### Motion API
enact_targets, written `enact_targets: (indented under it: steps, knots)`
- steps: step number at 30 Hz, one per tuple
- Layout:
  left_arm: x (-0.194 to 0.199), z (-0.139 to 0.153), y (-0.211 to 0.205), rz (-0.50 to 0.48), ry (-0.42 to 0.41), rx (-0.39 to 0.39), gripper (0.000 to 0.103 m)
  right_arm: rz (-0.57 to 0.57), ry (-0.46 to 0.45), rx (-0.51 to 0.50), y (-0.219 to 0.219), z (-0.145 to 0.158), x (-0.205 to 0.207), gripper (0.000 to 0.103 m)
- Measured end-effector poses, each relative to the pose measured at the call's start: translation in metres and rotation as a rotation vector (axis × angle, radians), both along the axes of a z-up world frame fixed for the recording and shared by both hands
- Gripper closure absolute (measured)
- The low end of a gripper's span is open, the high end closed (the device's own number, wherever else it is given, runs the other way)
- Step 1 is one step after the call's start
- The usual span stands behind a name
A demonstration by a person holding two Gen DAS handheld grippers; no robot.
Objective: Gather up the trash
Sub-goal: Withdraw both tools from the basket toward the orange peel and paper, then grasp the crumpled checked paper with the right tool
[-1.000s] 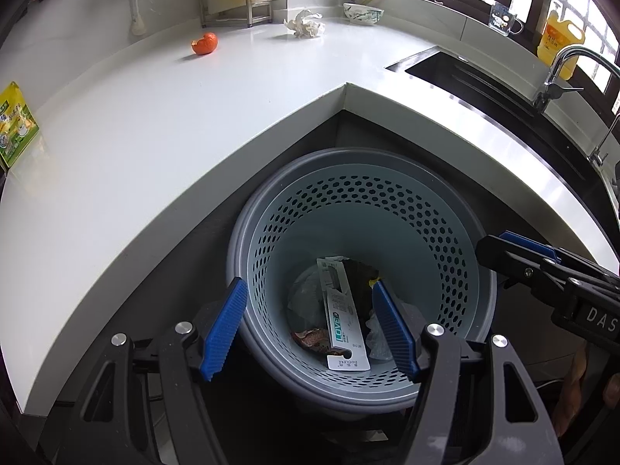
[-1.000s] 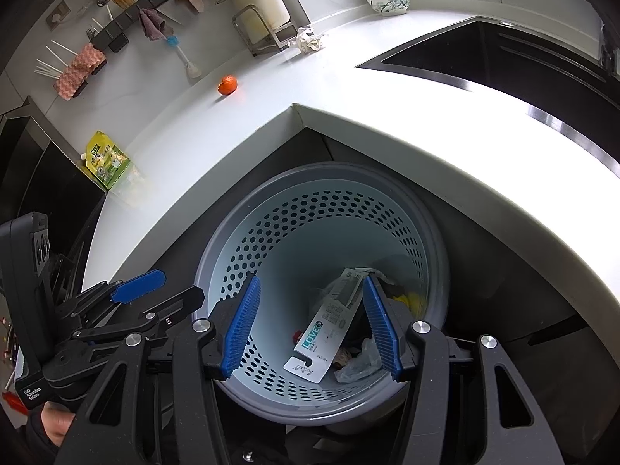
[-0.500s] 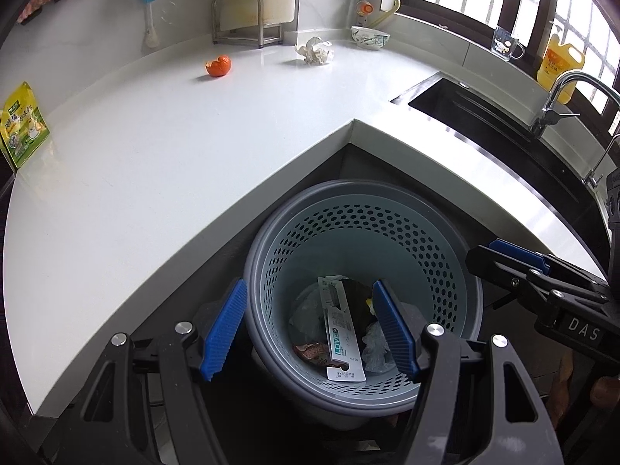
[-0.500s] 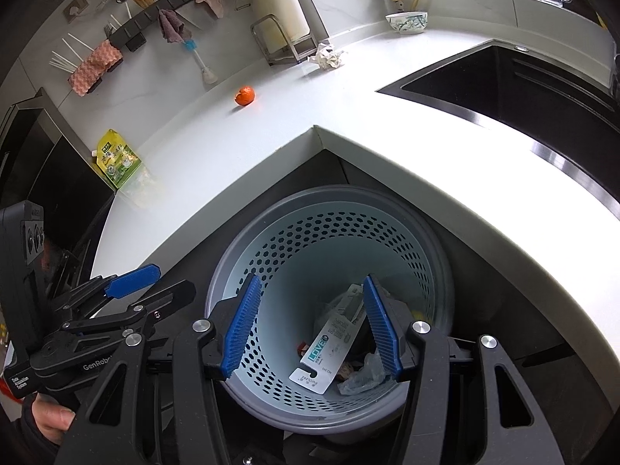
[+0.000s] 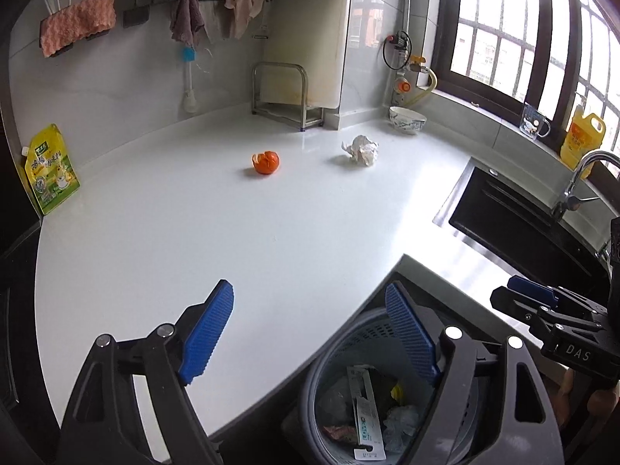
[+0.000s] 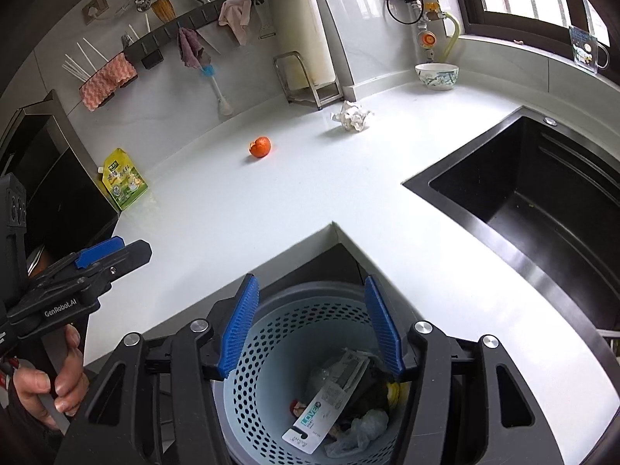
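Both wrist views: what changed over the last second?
Both grippers tilted up from looking down into the bin toward the countertop, the left gripper more than the right gripper. Nothing was grasped or released; both jaws remain open and empty. The orange peel, crumpled tissue and binned trash lie unmoved.

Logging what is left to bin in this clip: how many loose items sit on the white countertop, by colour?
Orange: 1, the orange peel
White: 1, the crumpled tissue
Yellow-green: 1, the pouch standing by the wall
White with blue pattern: 1, the bowl
Total: 4
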State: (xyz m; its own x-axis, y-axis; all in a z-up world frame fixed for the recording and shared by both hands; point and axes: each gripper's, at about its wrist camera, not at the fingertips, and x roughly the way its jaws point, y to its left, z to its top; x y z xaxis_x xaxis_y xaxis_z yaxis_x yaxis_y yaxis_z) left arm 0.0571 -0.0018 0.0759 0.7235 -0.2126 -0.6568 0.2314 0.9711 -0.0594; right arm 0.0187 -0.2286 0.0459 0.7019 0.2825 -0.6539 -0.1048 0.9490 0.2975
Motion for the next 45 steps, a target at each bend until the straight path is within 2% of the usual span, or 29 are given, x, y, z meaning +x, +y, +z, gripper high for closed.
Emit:
enact_targets:
  steps: [7,15,16,20,26,31,36,45]
  knots:
    - [0.061,0.021,0.008,0.087,-0.074,0.004,0.013,0.004,-0.052,-0.078,0.000,0.018,0.062,0.046]
    - [0.123,0.015,0.008,0.146,-0.089,0.025,0.008,0.027,-0.083,-0.165,0.008,0.023,0.130,0.039]
    - [0.129,0.013,0.008,0.150,-0.086,0.030,0.007,0.030,-0.081,-0.172,0.008,0.021,0.138,0.035]
    - [0.157,0.000,0.007,0.166,-0.071,0.041,0.006,0.045,-0.065,-0.196,0.008,0.013,0.173,0.035]
    - [0.199,-0.028,0.011,0.211,-0.020,0.045,0.006,0.063,-0.066,-0.289,0.012,-0.004,0.226,0.032]
    - [0.226,-0.046,0.013,0.215,0.033,0.034,0.006,0.076,-0.038,-0.279,0.010,-0.011,0.269,0.031]
    - [0.241,-0.053,0.014,0.218,0.037,0.017,0.006,0.078,-0.023,-0.306,0.010,-0.017,0.305,0.030]
    - [0.258,-0.062,0.012,0.209,0.066,0.018,0.006,0.077,0.050,-0.457,0.024,-0.050,0.353,0.030]
